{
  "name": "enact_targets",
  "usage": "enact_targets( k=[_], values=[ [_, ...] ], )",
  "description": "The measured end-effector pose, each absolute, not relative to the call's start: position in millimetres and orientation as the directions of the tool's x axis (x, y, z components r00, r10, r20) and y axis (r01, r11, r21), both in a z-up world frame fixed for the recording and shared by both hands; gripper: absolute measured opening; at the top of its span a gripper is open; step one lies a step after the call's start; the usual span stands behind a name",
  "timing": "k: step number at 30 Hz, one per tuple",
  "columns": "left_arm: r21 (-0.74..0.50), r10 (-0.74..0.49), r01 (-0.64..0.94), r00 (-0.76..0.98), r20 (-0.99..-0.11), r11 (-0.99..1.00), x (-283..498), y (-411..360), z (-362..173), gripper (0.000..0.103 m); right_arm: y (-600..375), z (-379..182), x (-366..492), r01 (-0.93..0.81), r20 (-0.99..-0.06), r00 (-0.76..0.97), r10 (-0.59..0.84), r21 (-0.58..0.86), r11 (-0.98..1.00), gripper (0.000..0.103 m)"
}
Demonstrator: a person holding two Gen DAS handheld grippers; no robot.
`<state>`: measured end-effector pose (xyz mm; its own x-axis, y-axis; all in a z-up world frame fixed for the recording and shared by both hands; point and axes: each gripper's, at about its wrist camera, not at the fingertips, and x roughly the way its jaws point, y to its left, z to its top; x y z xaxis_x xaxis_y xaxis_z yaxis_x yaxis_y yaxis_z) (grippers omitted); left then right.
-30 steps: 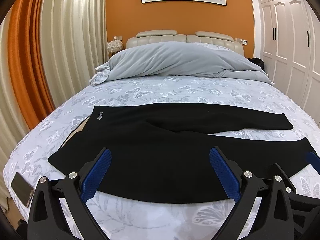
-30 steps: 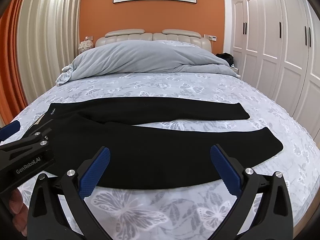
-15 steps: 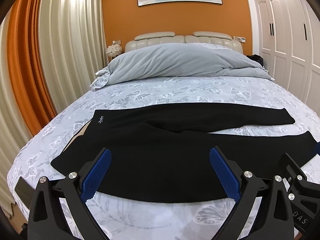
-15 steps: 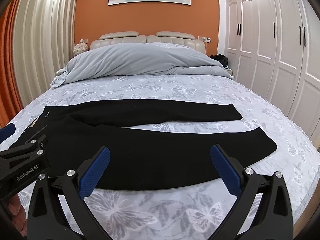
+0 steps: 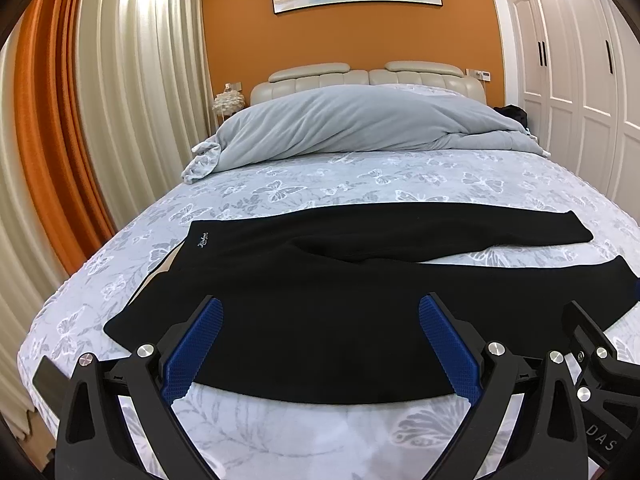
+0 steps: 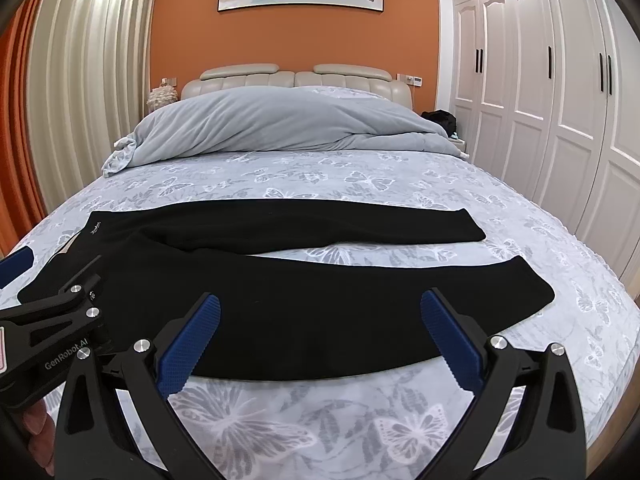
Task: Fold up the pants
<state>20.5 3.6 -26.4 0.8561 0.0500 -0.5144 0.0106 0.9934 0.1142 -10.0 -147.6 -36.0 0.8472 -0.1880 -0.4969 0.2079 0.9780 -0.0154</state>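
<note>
Black pants (image 5: pixel 340 300) lie flat across the bed (image 5: pixel 360 176), waistband at the curtain side, both legs running toward the wardrobe side with a strip of sheet between them. The left gripper (image 5: pixel 320 348) hangs over the near edge of the pants, spread wide, nothing between its blue pads. The right gripper (image 6: pixel 320 344) is the same: wide apart, empty, above the near leg. Only the right view gives both leg ends (image 6: pixel 532 284) complete; the left view loses the near hem behind the other gripper's body. The left view alone shows a dark flat thing (image 5: pixel 48 376) at the bed's corner beside the pants, too cut off to name. A fingertip (image 6: pixel 38 424) peeks in under the left gripper's handle in the right view.
</note>
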Motion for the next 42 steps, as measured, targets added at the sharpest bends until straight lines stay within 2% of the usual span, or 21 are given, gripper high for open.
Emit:
enact_targets(
  k=[42],
  values=[
    [0.109,0.038,0.027,0.833,-0.552,0.994,22.7,-3.2,-35.2,0.097,-145.0,-39.9,-5.7,0.202,-0.51,0.842,-0.178,-0.008,0.979,0.098]
  ],
)
